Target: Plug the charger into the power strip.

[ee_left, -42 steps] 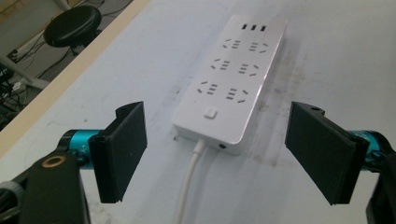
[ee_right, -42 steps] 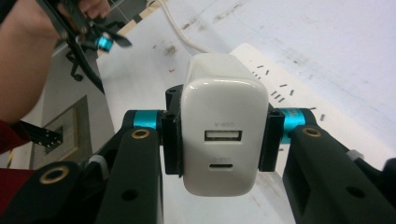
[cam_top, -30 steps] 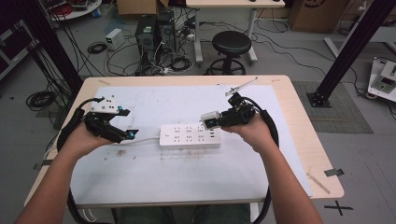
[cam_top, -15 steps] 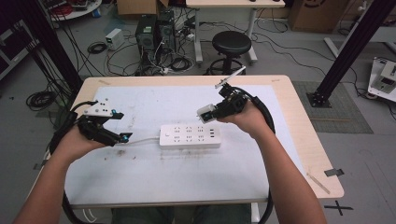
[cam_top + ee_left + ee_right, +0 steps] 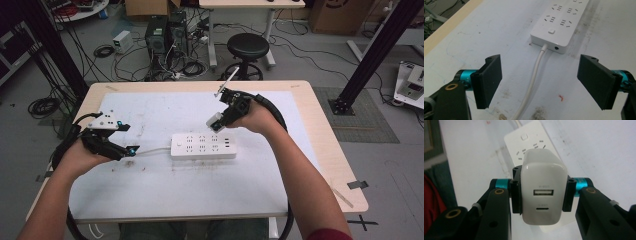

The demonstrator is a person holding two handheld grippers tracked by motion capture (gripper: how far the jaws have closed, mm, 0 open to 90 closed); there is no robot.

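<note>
Since the earlier frames the right gripper (image 5: pixel 216 121) has lifted away from the power strip (image 5: pixel 203 145), carrying the white USB charger (image 5: pixel 544 192) up and toward the table's far side; the left gripper (image 5: pixel 131 150) has drawn slightly outward. The white table top (image 5: pixel 150 195), scuffed and stained, has a pale wooden edge; beyond it are a black stool (image 5: pixel 248 47), tangled cables and computer cases on a grey floor. The right gripper pinches the charger by its sides, above the strip's far edge, its port face toward the gripper's camera. The left gripper's jaws stand spread, straddling the strip's white cord (image 5: pixel 533 78) without touching it. The strip lies flat, long axis across the table.
</note>
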